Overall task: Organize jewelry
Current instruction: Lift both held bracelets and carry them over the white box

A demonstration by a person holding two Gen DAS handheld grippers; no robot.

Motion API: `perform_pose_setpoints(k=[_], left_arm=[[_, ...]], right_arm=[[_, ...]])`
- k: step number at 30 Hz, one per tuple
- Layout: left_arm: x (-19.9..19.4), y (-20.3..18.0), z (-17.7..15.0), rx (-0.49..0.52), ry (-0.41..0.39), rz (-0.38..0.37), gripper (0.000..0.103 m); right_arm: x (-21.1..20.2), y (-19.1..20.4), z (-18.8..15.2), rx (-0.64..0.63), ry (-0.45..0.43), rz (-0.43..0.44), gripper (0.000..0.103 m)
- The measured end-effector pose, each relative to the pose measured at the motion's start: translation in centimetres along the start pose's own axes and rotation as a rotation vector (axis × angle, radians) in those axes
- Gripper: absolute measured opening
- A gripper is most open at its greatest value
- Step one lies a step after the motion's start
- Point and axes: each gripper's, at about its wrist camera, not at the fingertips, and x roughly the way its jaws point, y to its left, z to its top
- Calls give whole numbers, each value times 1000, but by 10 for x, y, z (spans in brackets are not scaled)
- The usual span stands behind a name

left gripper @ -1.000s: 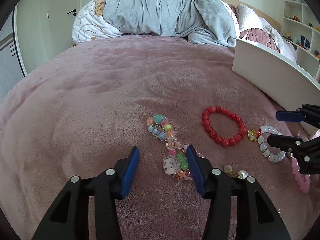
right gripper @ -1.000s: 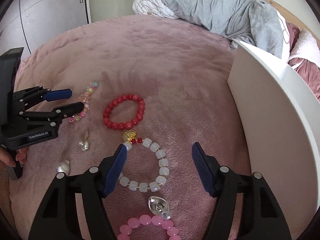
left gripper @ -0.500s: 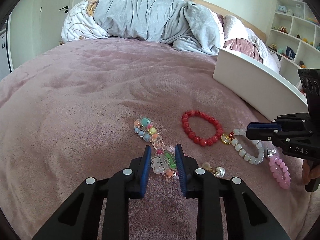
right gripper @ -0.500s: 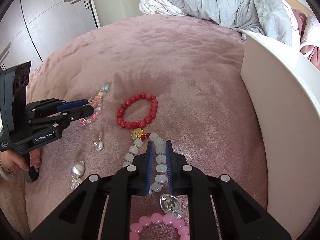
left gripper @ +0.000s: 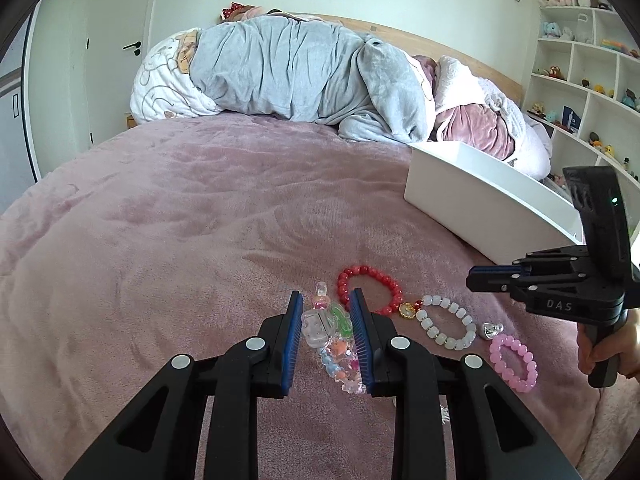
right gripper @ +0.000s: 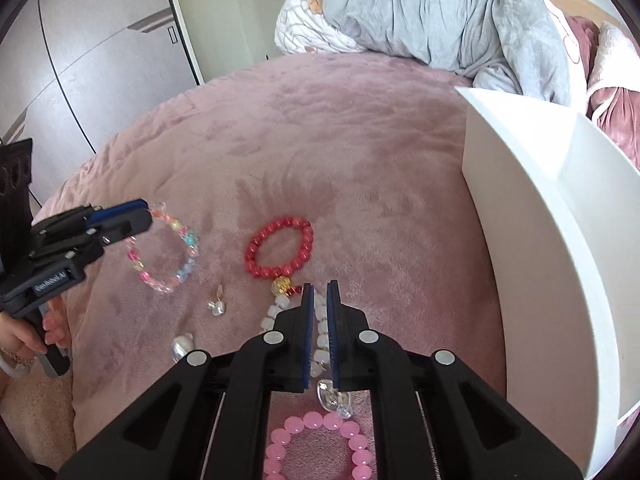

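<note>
My left gripper (left gripper: 326,304) is shut on the multicoloured charm bracelet (left gripper: 332,340) and holds it lifted off the pink blanket; the right wrist view shows it hanging from that gripper (right gripper: 164,256). My right gripper (right gripper: 320,296) is nearly closed around the white bead bracelet (right gripper: 320,340), which seems to lie on the blanket in the left wrist view (left gripper: 444,320). A red bead bracelet (right gripper: 280,246) with a gold charm lies just beyond it. A pink bead bracelet (right gripper: 320,440) lies near me.
A white open box (right gripper: 532,248) stands to the right on the bed. Small silver and pearl pieces (right gripper: 216,306) lie loose on the blanket. Rolled grey bedding (left gripper: 304,72) lies at the far end. Shelves (left gripper: 588,80) stand at the right.
Both grippers went from wide open to closed. The left one took hold of the charm bracelet and lifted it; the right one closed around the white bead bracelet.
</note>
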Motion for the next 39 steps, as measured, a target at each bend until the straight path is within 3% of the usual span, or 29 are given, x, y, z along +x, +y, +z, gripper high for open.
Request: perform_pose_setpoints(k=[7, 8, 9, 10, 13, 15, 18, 31, 39], left_arm=[[-9, -2, -7, -27, 2, -1, 29], [-9, -2, -7, -26, 2, -2, 29], [-9, -2, -7, -28, 1, -1, 29], [-10, -1, -9, -30, 0, -2, 29], [-14, 1, -11, -34, -4, 4, 29], [-16, 2, -12, -44, -8, 4, 29], [-17, 6, -12, -52, -7, 5, 29], [-23, -3, 2, -30, -28, -9, 29], [-28, -43, 50, 53, -69, -61, 29]], right_arm=[[25, -6, -13, 37, 104, 16, 12], [26, -6, -13, 36, 113, 18, 25], [28, -5, -15, 39, 127, 28, 45], [29, -4, -16, 34, 126, 39, 50], [30, 7, -19, -37, 127, -7, 40], [32, 12, -20, -45, 129, 13, 24], [30, 16, -20, -55, 122, 42, 11], [-39, 8, 6, 12, -129, 102, 11], [-115, -9, 25, 29, -361, 91, 11]])
